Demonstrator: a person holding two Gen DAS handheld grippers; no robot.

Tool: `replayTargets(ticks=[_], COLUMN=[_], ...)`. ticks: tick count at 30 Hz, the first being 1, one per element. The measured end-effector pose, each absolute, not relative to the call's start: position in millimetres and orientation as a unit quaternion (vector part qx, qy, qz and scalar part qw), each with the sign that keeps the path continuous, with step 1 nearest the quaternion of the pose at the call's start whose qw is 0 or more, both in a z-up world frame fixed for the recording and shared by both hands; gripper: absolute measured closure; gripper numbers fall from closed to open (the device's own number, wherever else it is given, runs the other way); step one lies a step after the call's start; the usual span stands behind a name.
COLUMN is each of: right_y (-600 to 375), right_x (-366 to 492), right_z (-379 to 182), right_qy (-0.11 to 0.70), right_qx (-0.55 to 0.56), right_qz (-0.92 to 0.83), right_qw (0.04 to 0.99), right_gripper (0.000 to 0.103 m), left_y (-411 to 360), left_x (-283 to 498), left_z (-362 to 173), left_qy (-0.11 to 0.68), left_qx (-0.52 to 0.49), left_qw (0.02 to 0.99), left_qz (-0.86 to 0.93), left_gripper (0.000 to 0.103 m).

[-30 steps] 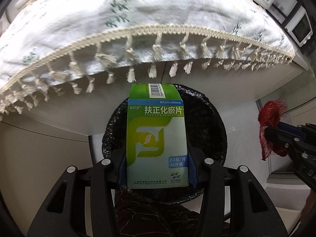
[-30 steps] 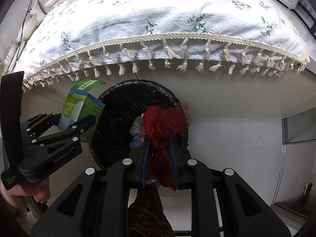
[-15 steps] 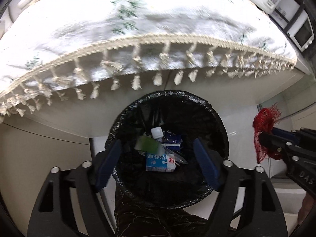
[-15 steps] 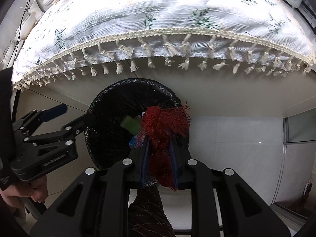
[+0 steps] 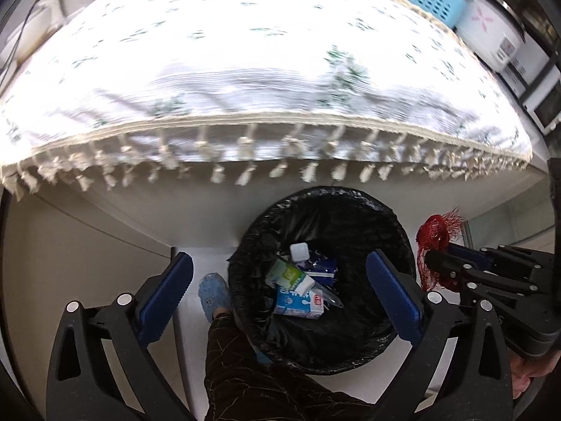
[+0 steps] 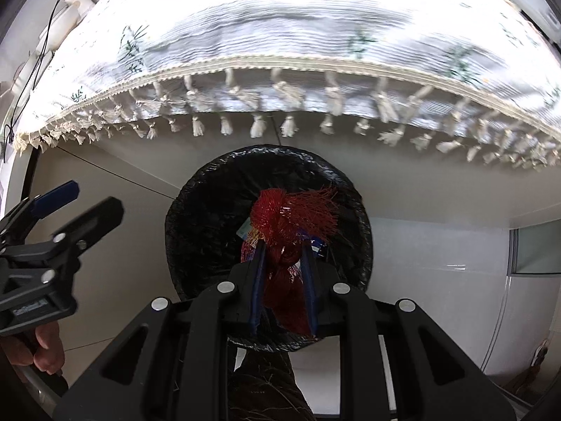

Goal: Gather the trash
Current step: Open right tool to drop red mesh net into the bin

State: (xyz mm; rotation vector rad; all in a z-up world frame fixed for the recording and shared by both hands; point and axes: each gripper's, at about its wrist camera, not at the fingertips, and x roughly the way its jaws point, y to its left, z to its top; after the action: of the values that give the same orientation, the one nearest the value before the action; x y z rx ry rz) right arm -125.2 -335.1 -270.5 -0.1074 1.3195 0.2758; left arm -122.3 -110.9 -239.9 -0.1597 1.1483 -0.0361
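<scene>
Our red net (image 6: 284,242) is the trash still in play: the right gripper (image 6: 282,280) has its fingers (image 6: 257,280) closed on it and holds it over the mouth of the bin (image 6: 196,210), the frayed end fanning out above the fingertips. In the left view the net (image 5: 434,242) hangs just past the bin's right rim.

What changed is on our left side. A second ago the left gripper (image 5: 280,298) carried the green box above the bin; half a second ago the fingers had parted and the box was falling. Now the fingers (image 5: 164,291) stand wide with nothing between them, and the box (image 5: 285,275) lies inside the bin (image 5: 396,235) on top of a blue-and-white carton (image 5: 298,303) and other wrappers. So we judge that item done, and the left side is free for the next piece.

The bin sits on the floor just under the edge of the tabletop, whose fringed cloth (image 5: 245,80) hangs above it. A blue slipper (image 5: 212,293) shows beside the bin.

Next, we expect, the net only needs the right fingers to part; it is light and may catch on a pad.
</scene>
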Motion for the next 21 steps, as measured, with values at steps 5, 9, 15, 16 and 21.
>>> replayTargets(ticks=[5, 9, 15, 16, 21], right_y=[-319, -314, -311, -311, -316], right_x=[-122, -123, -119, -117, -114], right_z=[-278, -282, -288, -288, -281], right_qy=[0.613, 0.614, 0.617, 0.618, 0.611], right_qx=[-0.062, -0.069, -0.067, -0.065, -0.055], right_qz=[0.136, 0.136, 0.130, 0.128, 0.122], right_qw=[0.776, 0.774, 0.773, 0.773, 0.780], right_gripper=[0.082, 0.080, 0.072, 0.070, 0.052], left_y=[-94, -82, -77, -77, -77], left_x=[-128, -131, -132, -132, -130], left_z=[-238, -237, -242, -242, -240], left_qy=[0.542, 0.542, 0.546, 0.547, 0.543], left_qx=[-0.082, -0.088, -0.087, -0.086, -0.088], left_qw=[0.837, 0.836, 0.833, 0.833, 0.835], left_qz=[-0.004, 0.006, 0.012, 0.012, 0.007], left_gripper=[0.006, 0.006, 0.006, 0.006, 0.006])
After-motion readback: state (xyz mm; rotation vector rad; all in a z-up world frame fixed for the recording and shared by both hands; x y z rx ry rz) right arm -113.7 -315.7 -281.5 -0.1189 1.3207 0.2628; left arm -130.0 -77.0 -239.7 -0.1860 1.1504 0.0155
